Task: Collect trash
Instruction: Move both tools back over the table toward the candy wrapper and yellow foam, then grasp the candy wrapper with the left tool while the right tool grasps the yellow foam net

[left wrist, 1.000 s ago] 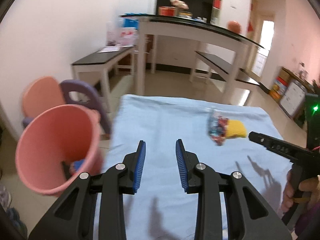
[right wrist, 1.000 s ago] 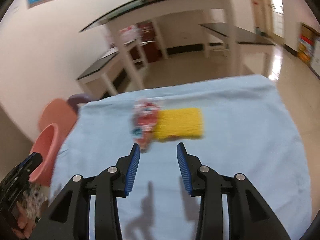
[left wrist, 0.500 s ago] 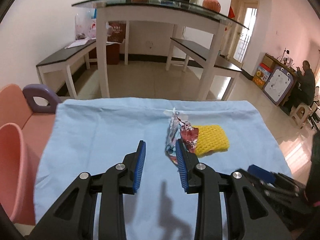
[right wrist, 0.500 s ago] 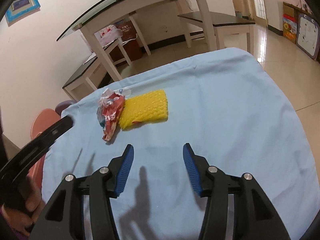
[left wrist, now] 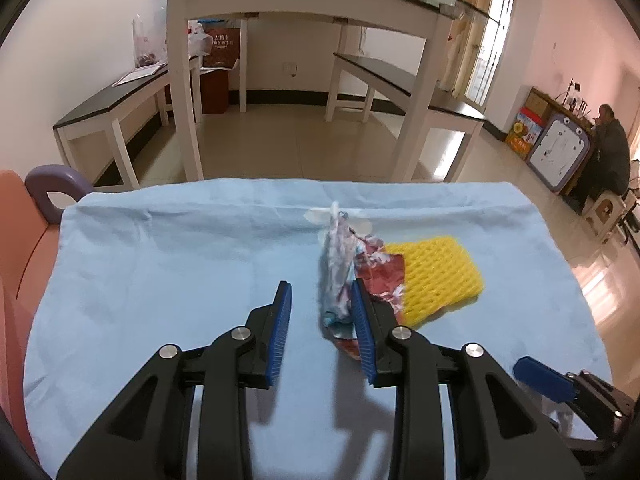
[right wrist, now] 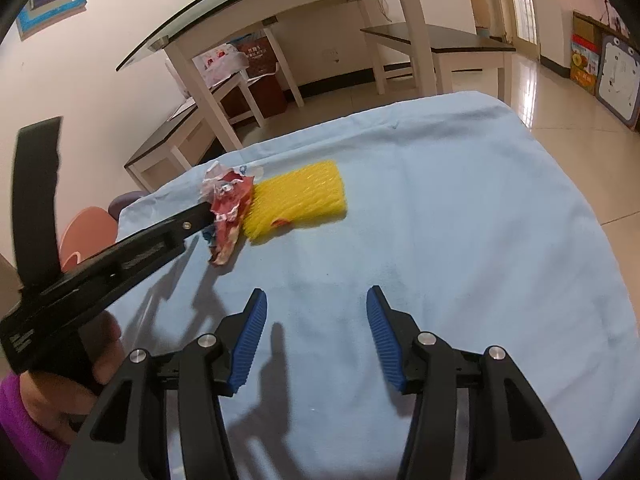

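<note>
Cloth (left wrist: 160, 264) in light blue covered the whole surface, and everything else lay on top of it. Behind it stood a big glass-topped table (left wrist: 280, 0) with white legs, and a pink bucket (left wrist: 16, 280) showed at the left edge of the left wrist view.

On the cloth lay a yellow foam net (left wrist: 436, 276) (the kind that wraps fruit), flat and a little right of the middle. Just beside it, touching its left edge, lay a crumpled wrapper (left wrist: 340, 268) in red, white and blue.

The left tongs (left wrist: 322, 310) were down at the wrapper. They stood partly open. The wrapper sat between the two blue pads, close against the right pad, with a gap to the left pad, so it was not squeezed. In the right wrist view the tip of the left tongs (right wrist: 200, 216) reached the left side of the wrapper (right wrist: 228, 212), next to the net (right wrist: 300, 196).

The right tongs (right wrist: 314, 332) were wide, and had just been opening. Nothing was between them. They hung over bare cloth (right wrist: 440, 220), apart from the trash. A hand (right wrist: 80, 372) with a purple sleeve (right wrist: 28, 432) held the left tool.
</note>
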